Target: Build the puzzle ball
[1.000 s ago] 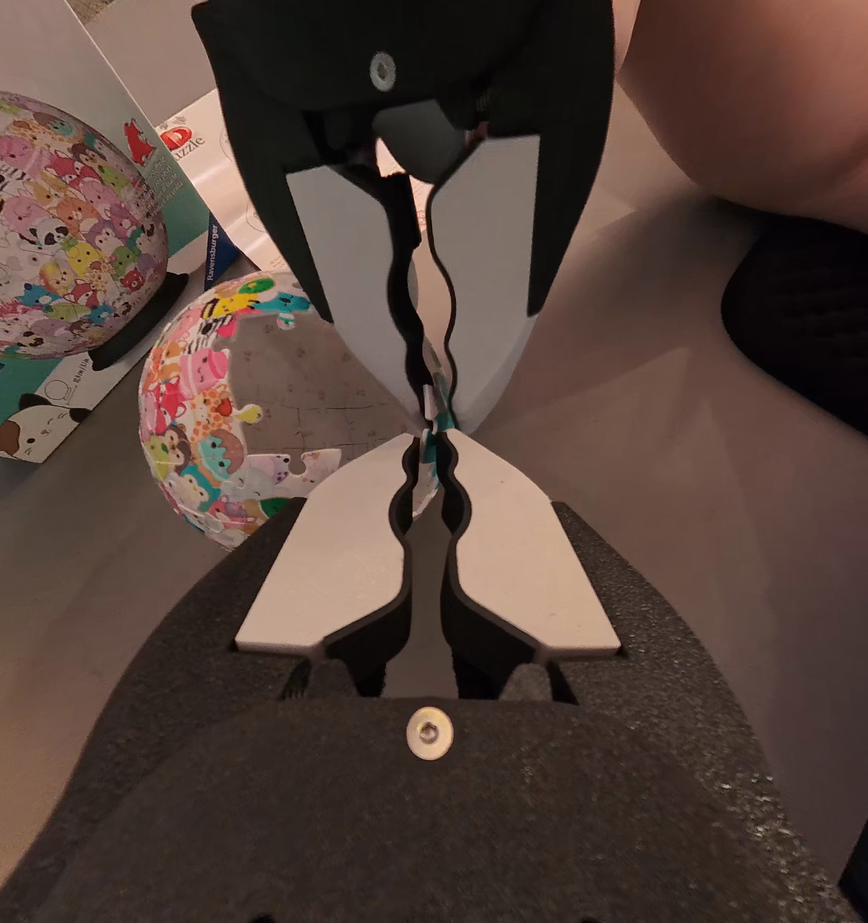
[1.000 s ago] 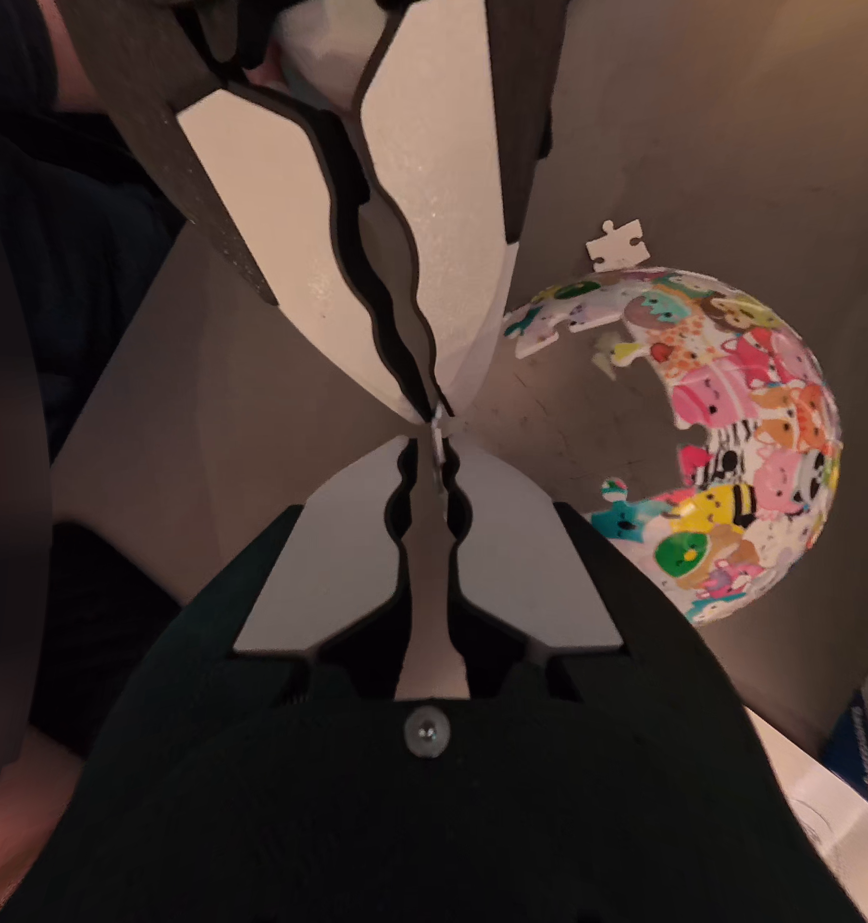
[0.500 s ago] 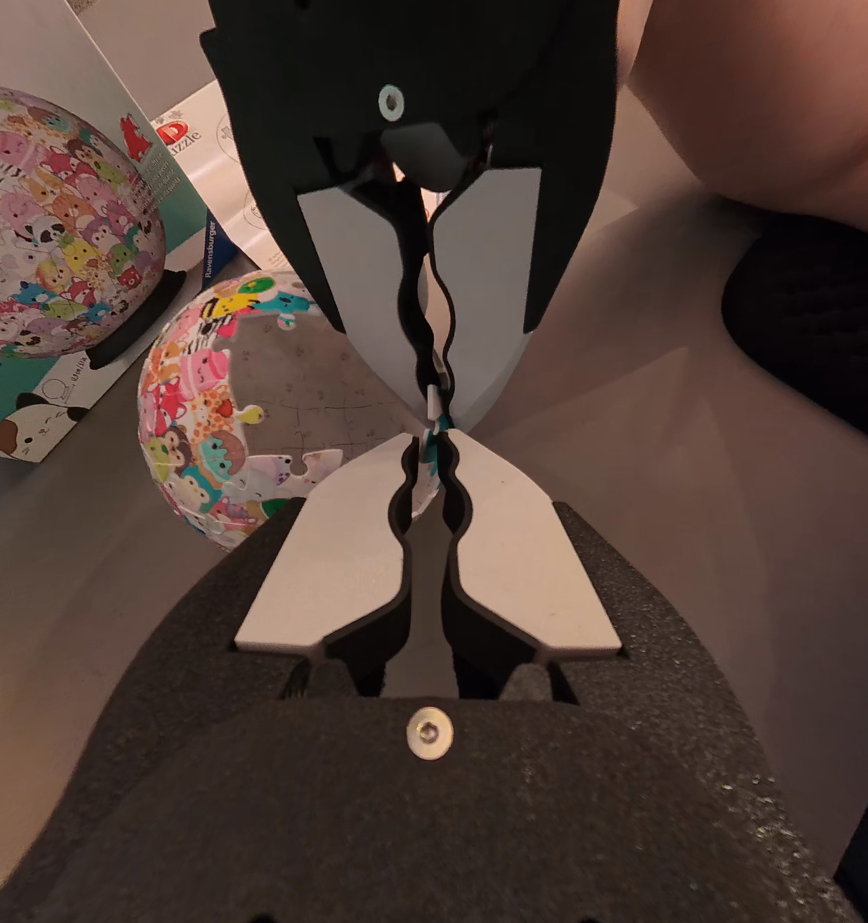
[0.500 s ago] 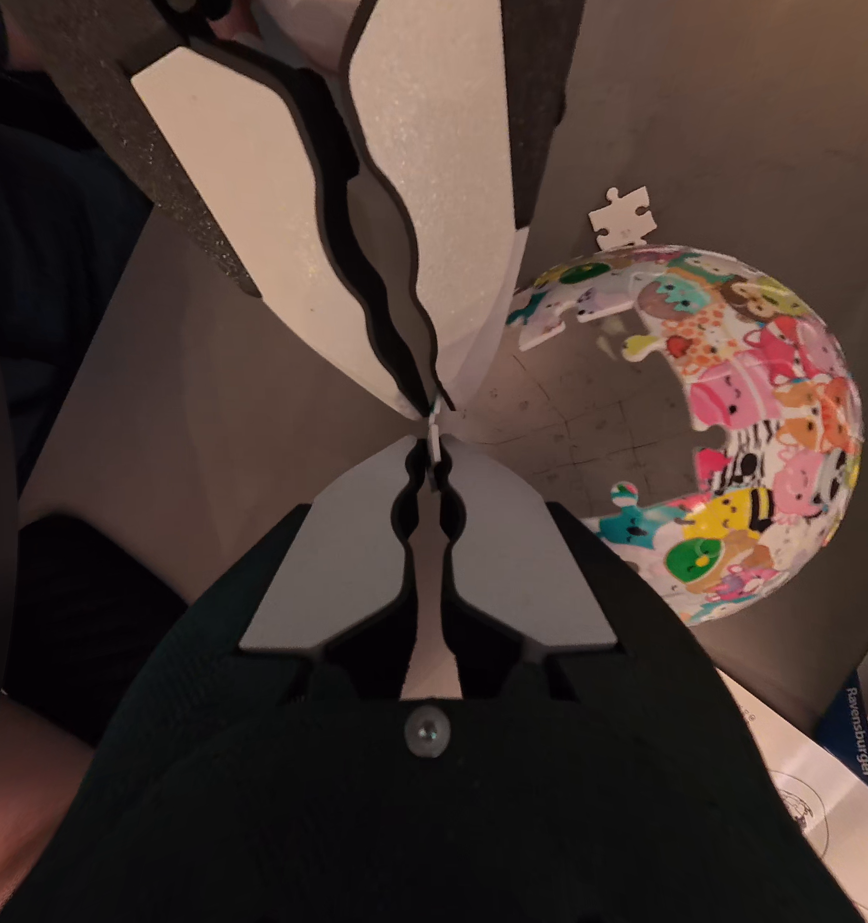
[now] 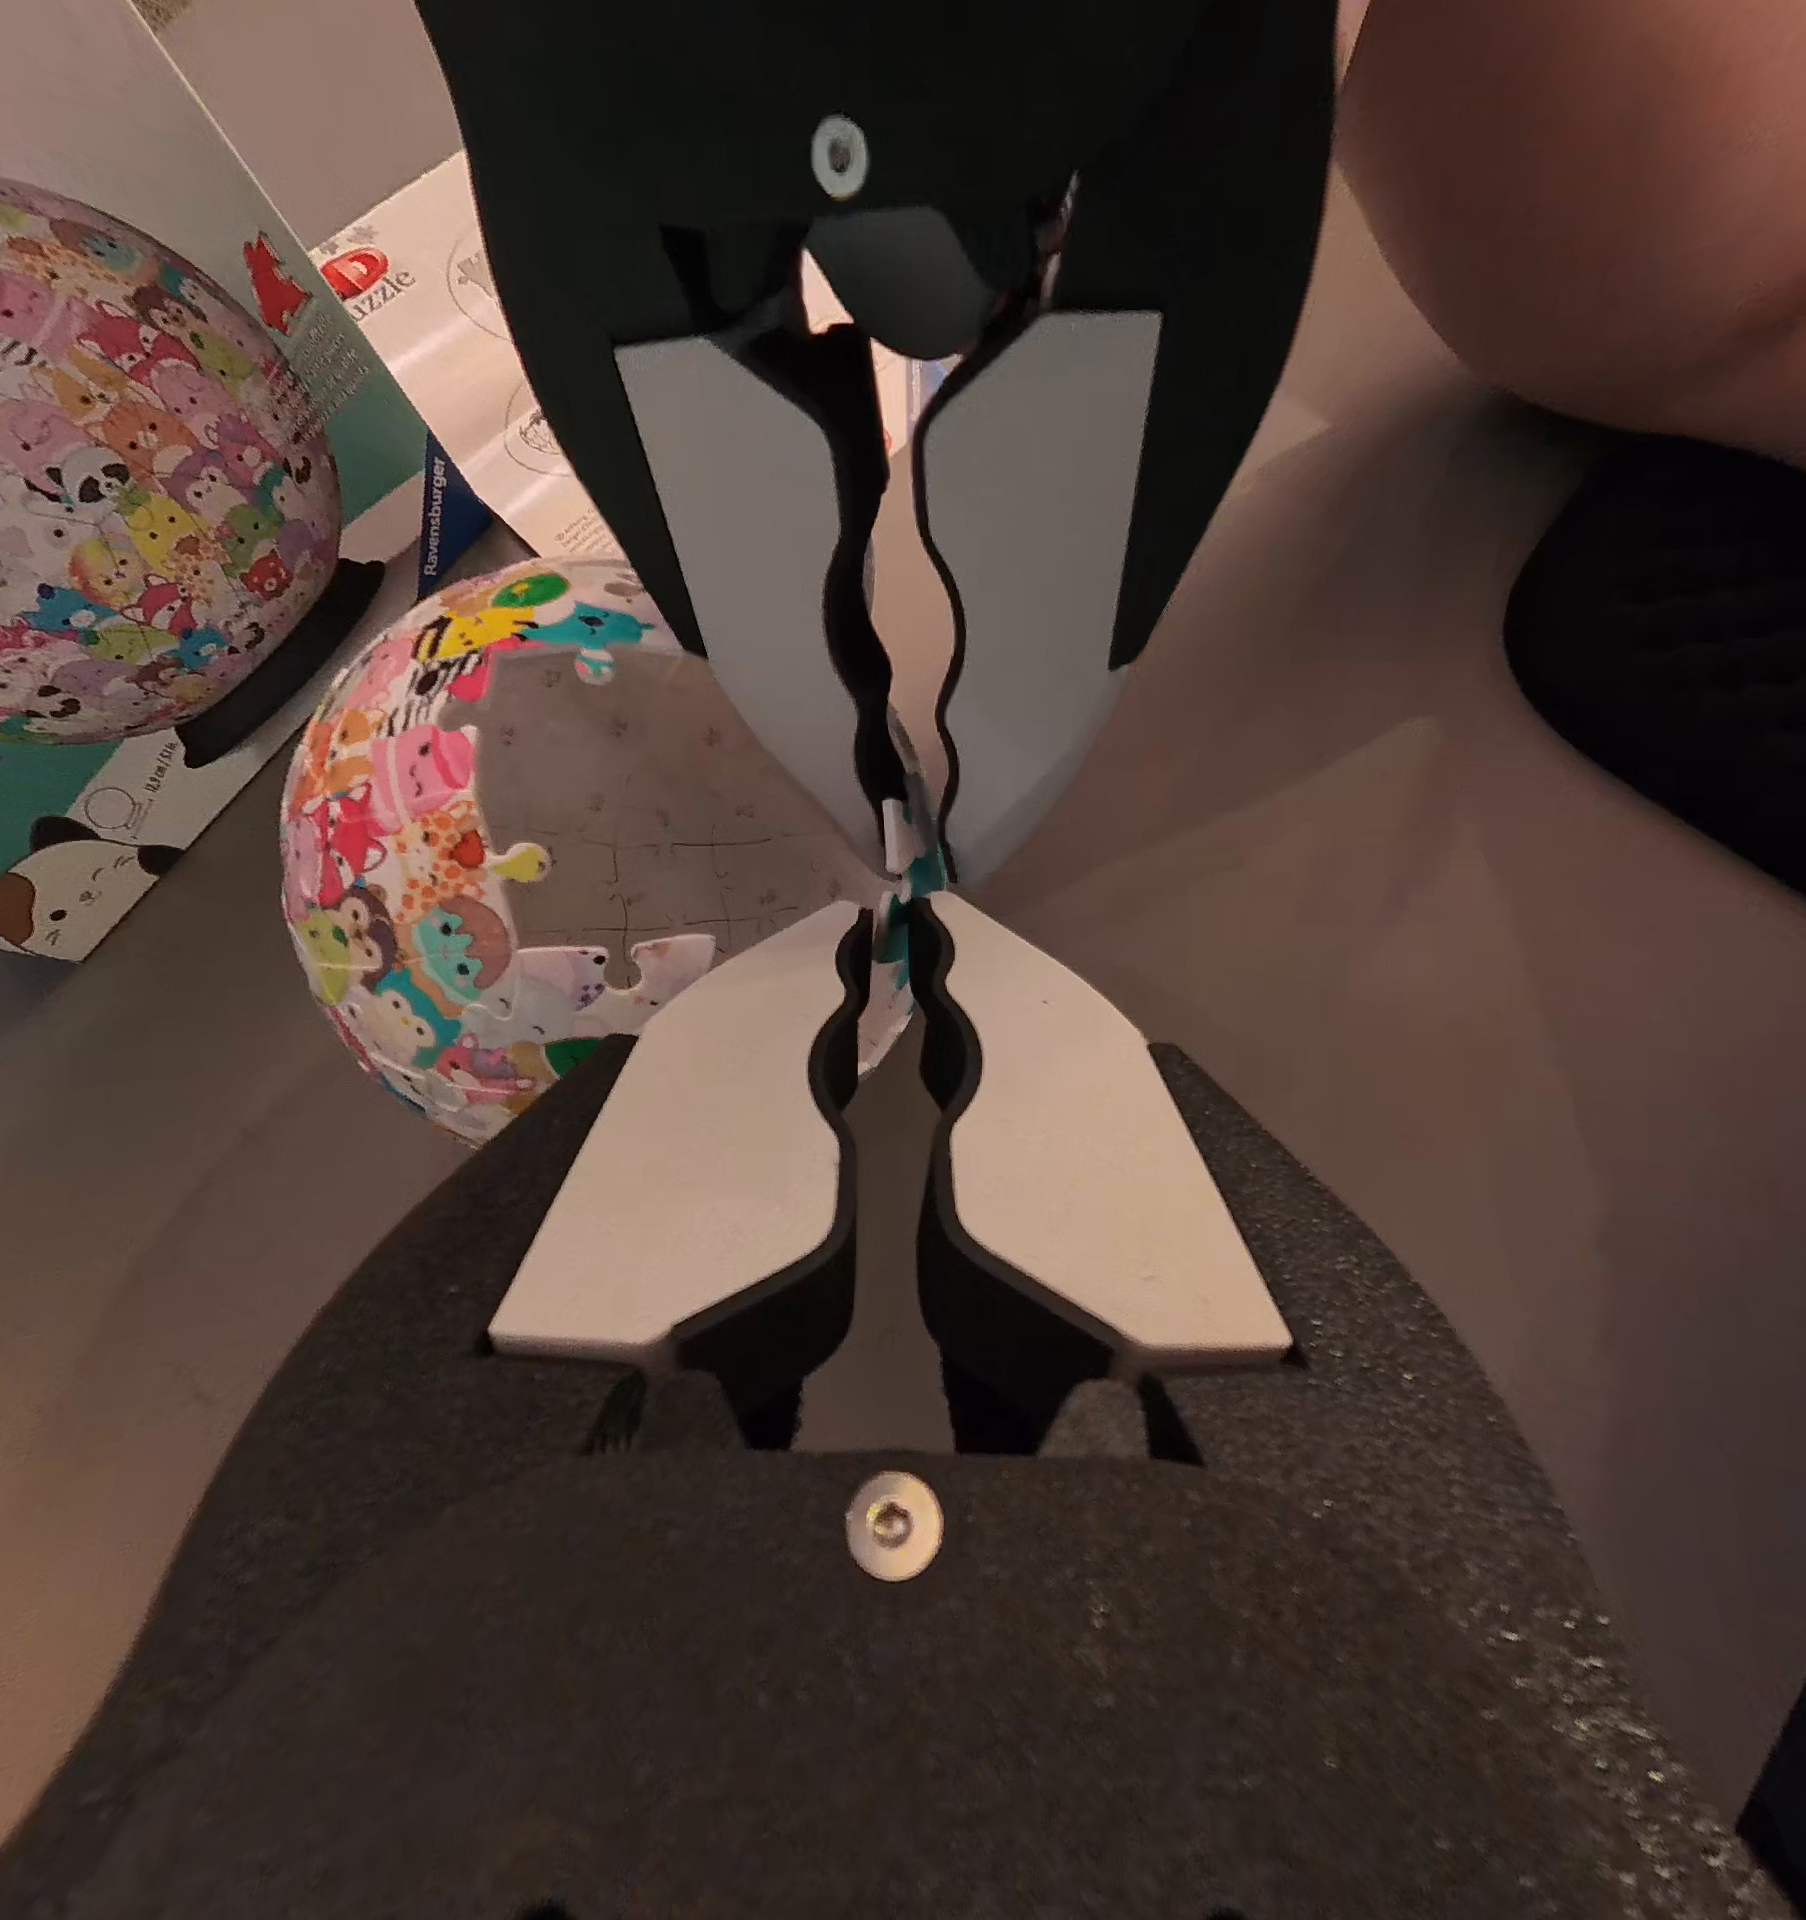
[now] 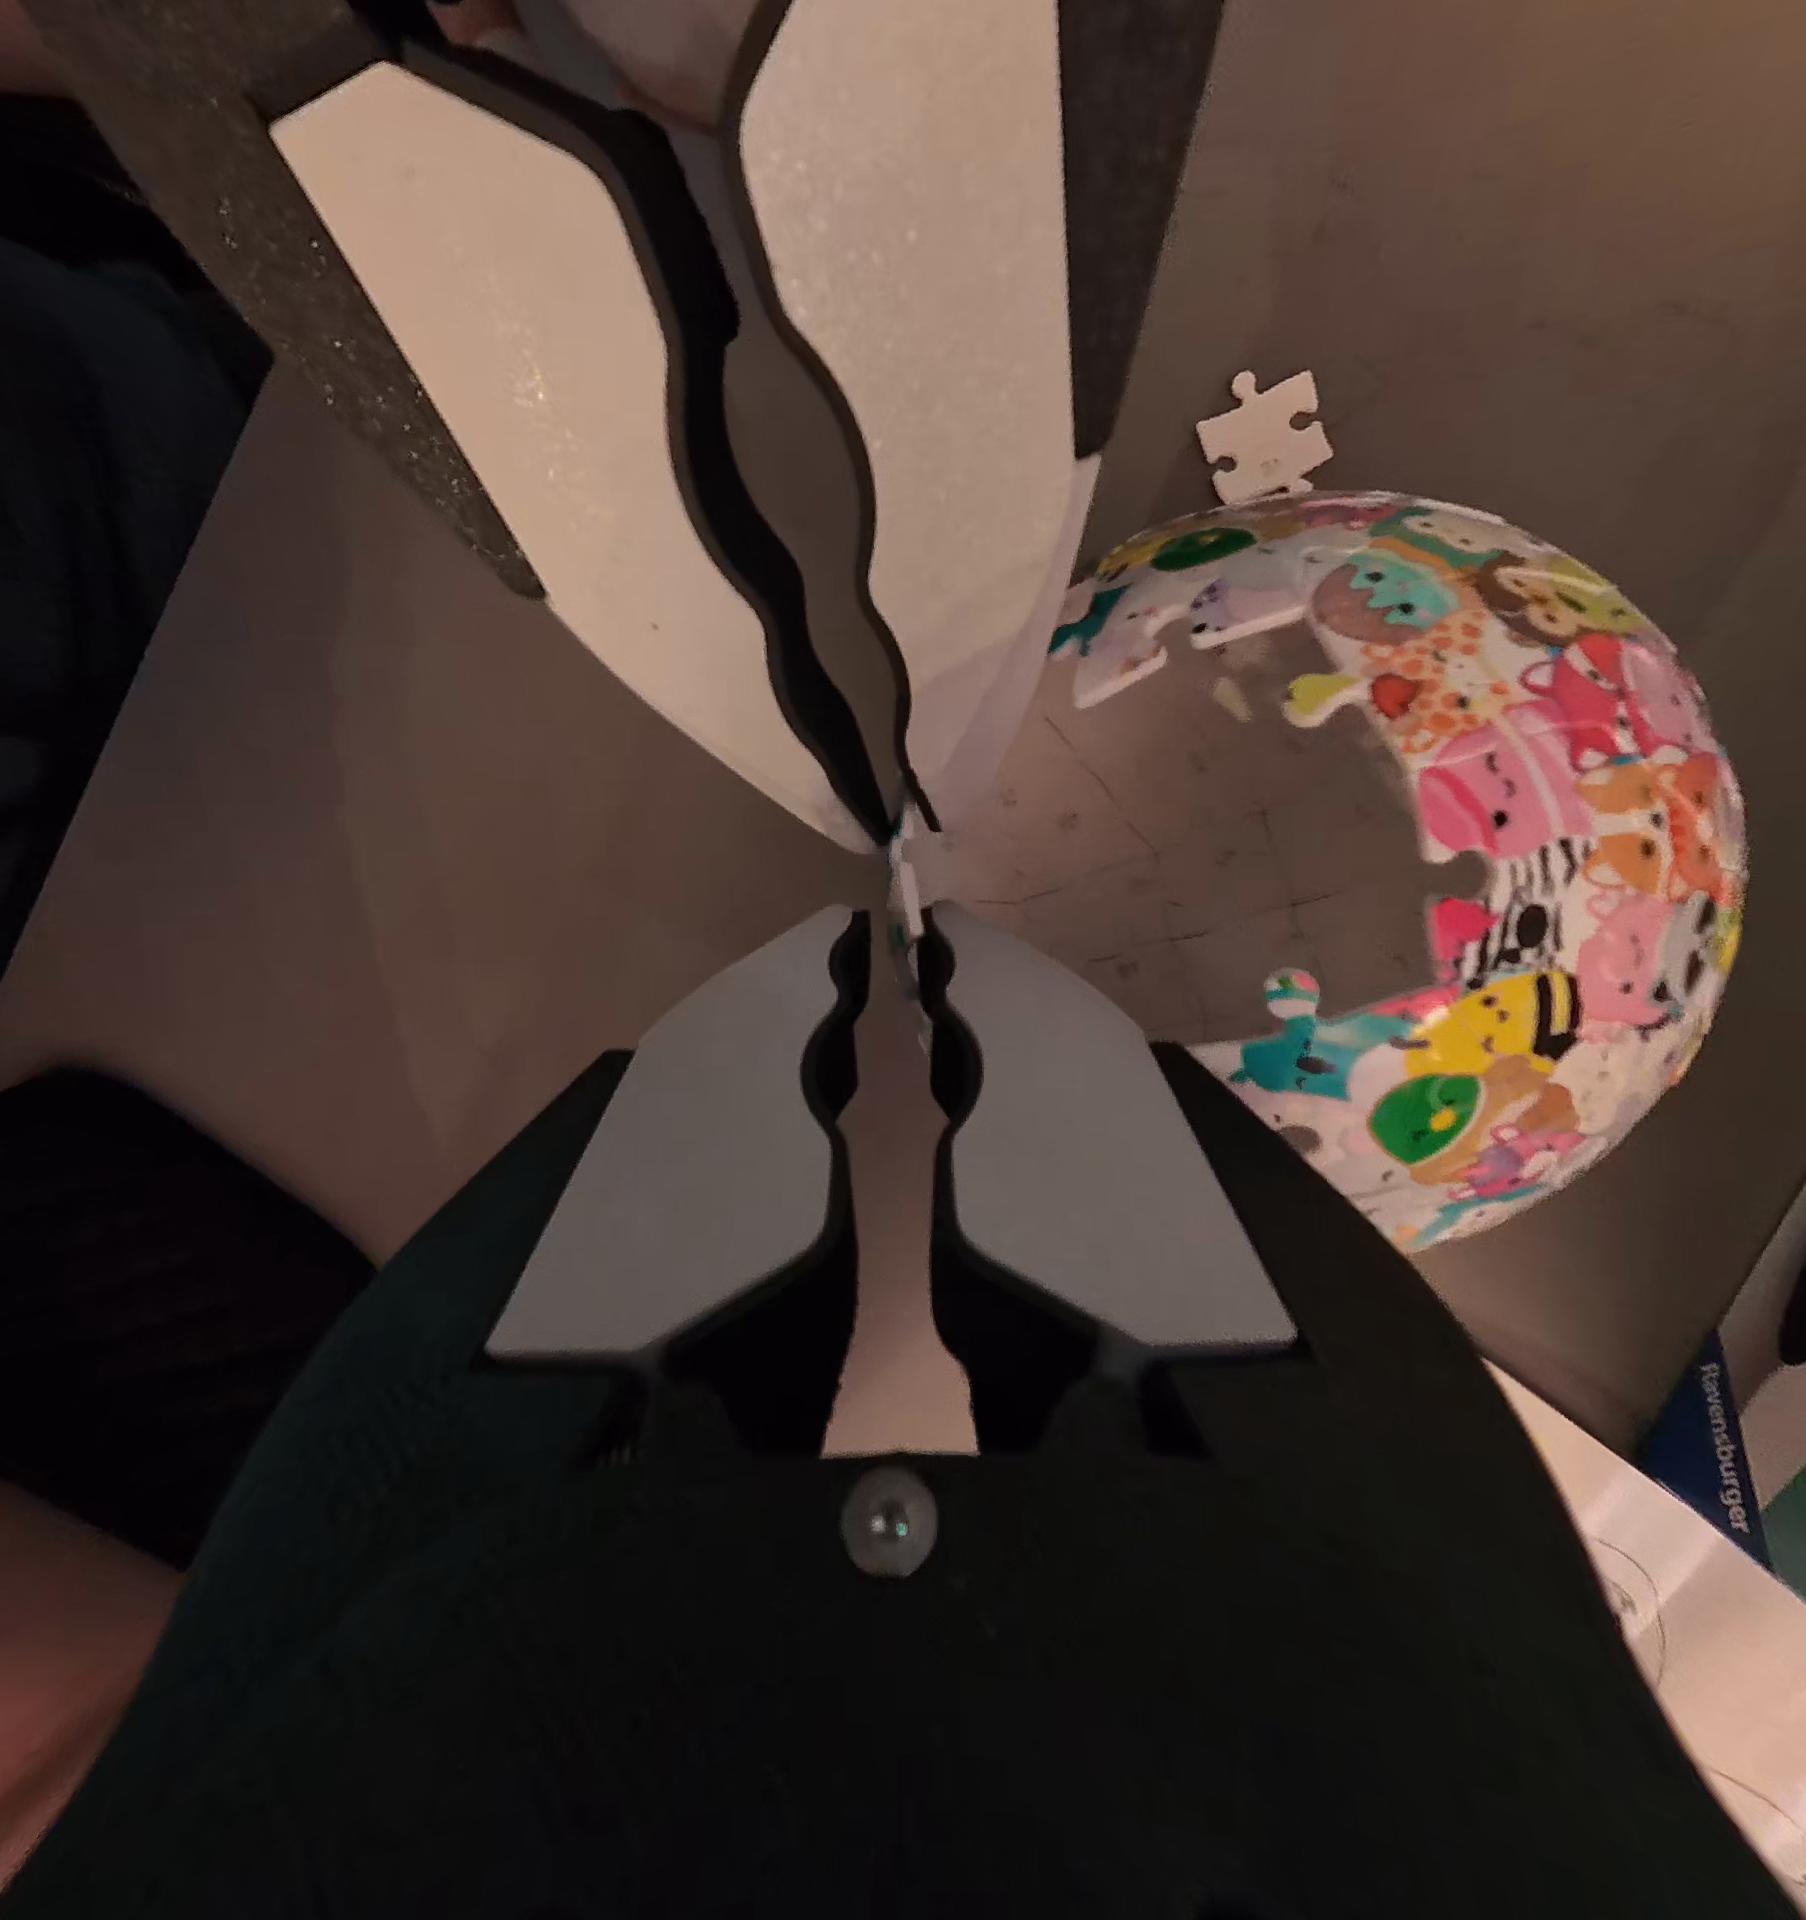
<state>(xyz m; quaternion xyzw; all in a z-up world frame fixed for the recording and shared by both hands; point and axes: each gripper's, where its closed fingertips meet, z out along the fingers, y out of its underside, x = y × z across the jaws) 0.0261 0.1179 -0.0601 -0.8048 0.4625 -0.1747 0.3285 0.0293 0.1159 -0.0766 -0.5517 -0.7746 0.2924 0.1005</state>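
Fingertips of the left gripper (image 5: pixel 894 920), white-faced with wavy black edges, are clenching a small teal-and-white puzzle piece (image 5: pixel 901 883) edge-on in the left wrist view, while the right gripper (image 5: pixel 911 831) is reaching in from above, tip to tip, and pinching the upper end of the same piece. Just left of and behind the meeting tips, the half-built colourful puzzle ball (image 5: pixel 463 883) is resting on the grey tabletop (image 5: pixel 1346 1039) with its open gap facing the camera, and a teal puzzle box (image 5: pixel 99 468) printed with a finished ball is standing farther left. In the right wrist view the right gripper (image 6: pixel 904 925) is gripping the thin piece (image 6: pixel 907 883) at its tips, with the left gripper (image 6: pixel 904 816) meeting it from above; the ball (image 6: pixel 1501 831) is lying to the right, apart from both tools, and a loose white jigsaw piece (image 6: pixel 1263 436) is sitting just beyond it.
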